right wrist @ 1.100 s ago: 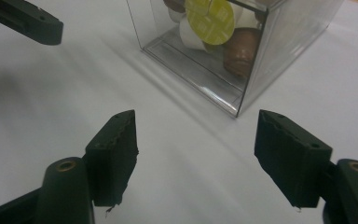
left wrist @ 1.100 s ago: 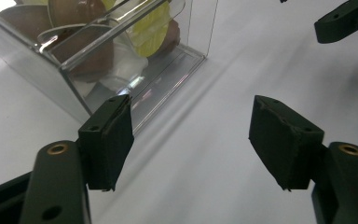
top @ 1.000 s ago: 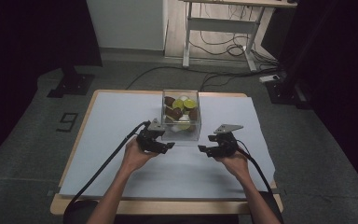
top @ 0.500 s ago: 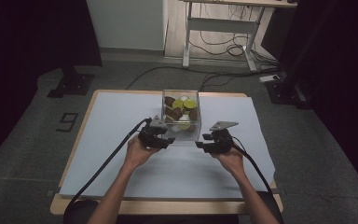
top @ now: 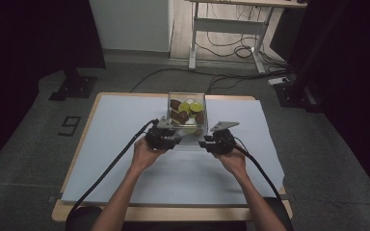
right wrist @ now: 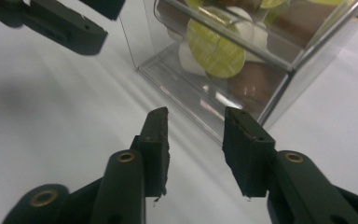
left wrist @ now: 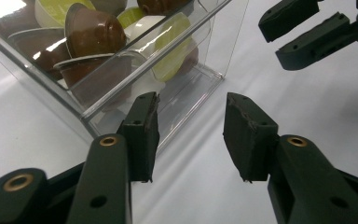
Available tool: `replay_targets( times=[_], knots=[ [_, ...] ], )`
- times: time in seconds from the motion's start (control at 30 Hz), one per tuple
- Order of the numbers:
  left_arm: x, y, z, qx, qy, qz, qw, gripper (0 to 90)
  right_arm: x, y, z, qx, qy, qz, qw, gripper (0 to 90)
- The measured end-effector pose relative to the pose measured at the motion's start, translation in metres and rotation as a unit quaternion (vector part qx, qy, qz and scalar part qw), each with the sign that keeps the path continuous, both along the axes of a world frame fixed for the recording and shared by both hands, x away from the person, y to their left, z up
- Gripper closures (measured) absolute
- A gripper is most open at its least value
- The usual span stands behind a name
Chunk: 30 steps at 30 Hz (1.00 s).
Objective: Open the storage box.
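Both grippers have been drawn closer to the clear box (top: 187,114) since a second ago, the left gripper (top: 169,139) at its near left corner and the right gripper (top: 211,143) at its near right corner. Their jaws have just been closing, yet nothing is gripped; a gap is kept and no wall lies between the pads. At the middle of the table (top: 125,120), the box is packed with coffee capsules (left wrist: 93,32). Its walls are judged stiff, thin, slick and brittle; a hold on the near wall's upper rim beside each corner is advised.

Capsules (top: 185,111) in box (top: 187,132) on table (top: 106,139)
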<state>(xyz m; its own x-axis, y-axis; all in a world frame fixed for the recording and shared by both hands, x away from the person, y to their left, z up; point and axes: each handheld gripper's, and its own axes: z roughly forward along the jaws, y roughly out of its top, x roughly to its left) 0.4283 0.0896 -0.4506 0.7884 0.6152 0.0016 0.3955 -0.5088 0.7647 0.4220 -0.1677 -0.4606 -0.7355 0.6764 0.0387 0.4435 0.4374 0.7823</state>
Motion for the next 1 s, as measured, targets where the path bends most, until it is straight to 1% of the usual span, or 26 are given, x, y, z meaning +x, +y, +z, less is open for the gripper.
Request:
replay_targets(
  times=[0.13, 0.27, 0.4, 0.5, 0.53, 0.7, 0.77, 0.83, 0.93, 1.0],
  knots=[
    [0.001, -0.002, 0.000, 0.000, -0.004, 0.001, 1.0000, 58.6, 0.003, 0.003, 0.001, 0.005, -0.003, -0.003, 1.0000, 65.2],
    [0.004, -0.004, -0.001, -0.003, -0.010, 0.003, 0.9999, 62.1, 0.007, 0.002, 0.000, 0.018, -0.004, -0.007, 0.9998, 68.2],
    [0.006, -0.006, -0.003, -0.002, -0.013, 0.006, 0.9999, 65.1, 0.009, 0.004, -0.002, 0.024, -0.008, -0.006, 0.9997, 72.4],
    [0.007, -0.007, -0.005, 0.001, -0.013, 0.008, 0.9999, 67.6, 0.010, 0.007, -0.002, 0.013, -0.012, -0.008, 0.9998, 74.0],
    [0.008, -0.007, -0.006, 0.001, -0.013, 0.010, 0.9999, 68.6, 0.011, 0.009, 0.000, 0.012, -0.017, -0.008, 0.9998, 74.8],
    [0.011, -0.006, -0.007, 0.004, -0.014, 0.017, 0.9997, 70.4, 0.014, 0.014, 0.001, 0.010, -0.020, -0.013, 0.9997, 76.0],
    [0.012, -0.006, -0.008, 0.000, -0.014, 0.020, 0.9997, 71.5, 0.016, 0.014, 0.001, 0.016, -0.022, -0.016, 0.9995, 76.7],
    [0.012, -0.005, -0.008, -0.004, -0.014, 0.020, 0.9997, 73.0, 0.018, 0.013, -0.001, 0.015, -0.019, -0.022, 0.9995, 77.1],
    [0.013, -0.006, -0.009, -0.011, -0.011, 0.019, 0.9997, 73.7, 0.019, 0.014, -0.002, 0.020, -0.020, -0.020, 0.9994, 77.8],
    [0.013, -0.007, -0.010, -0.011, -0.013, 0.020, 0.9997, 74.9, 0.020, 0.015, -0.003, 0.023, -0.021, -0.021, 0.9993, 78.7]
  ],
)
